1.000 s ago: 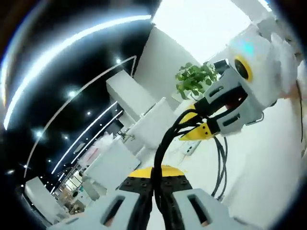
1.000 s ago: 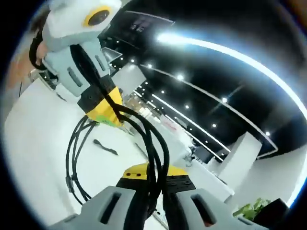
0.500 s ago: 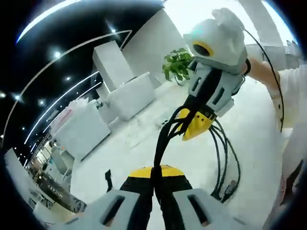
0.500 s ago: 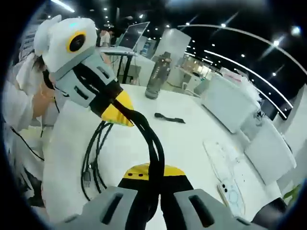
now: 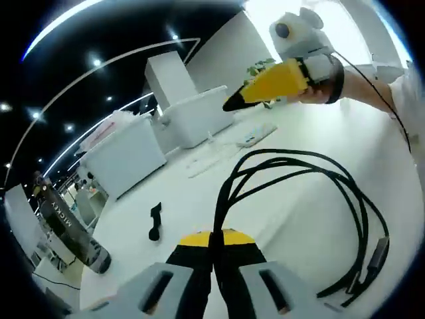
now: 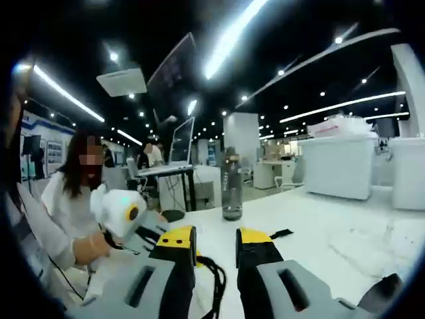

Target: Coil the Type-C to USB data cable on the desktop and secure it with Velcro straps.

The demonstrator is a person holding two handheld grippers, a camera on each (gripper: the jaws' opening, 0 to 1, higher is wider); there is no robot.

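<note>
A: Cable state at that moment?

B: Your left gripper (image 5: pixel 214 279) was clamped on the black data cable (image 5: pixel 302 193), jaws pinched tight on several strands bunched at the near end. From there the coil ran away from the jaws and looped out to the right over the white desktop (image 5: pixel 199 199). Long axis of the loop ran roughly near-left to far-right. One connector end (image 5: pixel 376 256) hung at the loop's near right side.

A: And the right one?

B: Your right gripper (image 6: pixel 216 249) was off the cable, jaws parted with a clear gap. In the left gripper view it hovered far right, above the coil and apart from it.

A: Strap?

B: Black Velcro strap (image 5: pixel 155 220) lay flat on the desktop, left of the cable, well apart. A dark bottle (image 6: pixel 232 194) stood beyond it.
</note>
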